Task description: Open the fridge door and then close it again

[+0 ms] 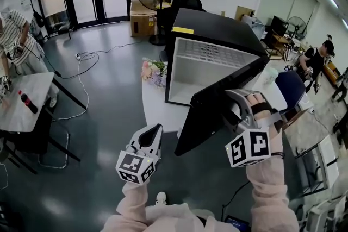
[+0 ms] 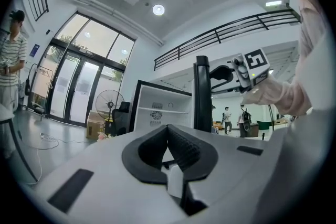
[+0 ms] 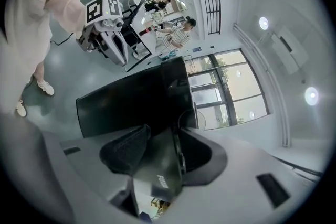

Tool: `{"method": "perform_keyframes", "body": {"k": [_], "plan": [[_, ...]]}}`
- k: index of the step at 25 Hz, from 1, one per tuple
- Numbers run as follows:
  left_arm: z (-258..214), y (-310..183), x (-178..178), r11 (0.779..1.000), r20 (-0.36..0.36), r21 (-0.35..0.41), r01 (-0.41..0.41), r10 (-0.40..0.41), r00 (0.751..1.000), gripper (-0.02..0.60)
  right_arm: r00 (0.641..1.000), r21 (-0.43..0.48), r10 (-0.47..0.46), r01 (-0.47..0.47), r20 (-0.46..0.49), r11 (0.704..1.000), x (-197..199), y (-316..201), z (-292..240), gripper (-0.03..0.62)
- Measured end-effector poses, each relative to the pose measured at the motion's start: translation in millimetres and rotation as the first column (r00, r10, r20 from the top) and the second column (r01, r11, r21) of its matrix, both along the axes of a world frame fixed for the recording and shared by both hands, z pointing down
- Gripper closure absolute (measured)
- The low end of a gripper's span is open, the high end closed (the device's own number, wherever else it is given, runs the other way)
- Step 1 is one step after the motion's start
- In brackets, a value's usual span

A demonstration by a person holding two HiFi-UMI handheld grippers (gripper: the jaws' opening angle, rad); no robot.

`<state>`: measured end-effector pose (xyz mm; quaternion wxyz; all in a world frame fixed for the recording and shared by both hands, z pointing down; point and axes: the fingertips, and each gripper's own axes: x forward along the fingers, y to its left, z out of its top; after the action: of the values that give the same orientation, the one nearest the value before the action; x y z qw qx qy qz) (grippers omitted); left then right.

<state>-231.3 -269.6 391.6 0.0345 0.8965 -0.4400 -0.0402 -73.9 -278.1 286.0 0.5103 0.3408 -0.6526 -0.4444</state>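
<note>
Right gripper [image 3: 157, 141] jaws apart, straddling free edge of door [image 1: 202, 117], apparently not clamping. Left gripper [image 2: 168, 132] jaws closed, empty, clear of fridge [image 1: 215, 60]. Door wide open: for closing, push flat on face, steady, until sealed. White table [image 1: 155, 107]: fridge set back from near edge; grey floor [image 1: 109, 117], loose cable [image 1: 79, 79].

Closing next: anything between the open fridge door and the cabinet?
Nothing visible in the gap between fridge door and cabinet. The left hand-held gripper hovers beyond the door's free edge, seemingly outside its swing.
</note>
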Motion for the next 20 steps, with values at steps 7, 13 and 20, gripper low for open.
{"method": "perform_keyframes", "body": {"k": [7, 13, 20], "plan": [[-1.0, 32.6, 42.1, 0.999, 0.032, -0.001, 0.036, -0.036, 0.999, 0.571, 0.997, 0.011, -0.079, 0.079, -0.006, 0.997, 32.3, 31.2, 0.8, 0.395], [-5.2, 74.4, 84.6, 0.997, 0.053, -0.001, 0.071, -0.071, 0.996, 0.571, 0.993, 0.024, -0.109, 0.110, -0.035, 0.994, 77.4, 66.1, 1.1, 0.381], [-1.6, 117.4, 129.0, 0.997, 0.047, -0.007, 0.076, -0.076, 0.996, 0.571, 0.989, 0.020, -0.140, 0.141, -0.055, 0.990, 117.2, 99.0, 4.5, 0.368]]}}
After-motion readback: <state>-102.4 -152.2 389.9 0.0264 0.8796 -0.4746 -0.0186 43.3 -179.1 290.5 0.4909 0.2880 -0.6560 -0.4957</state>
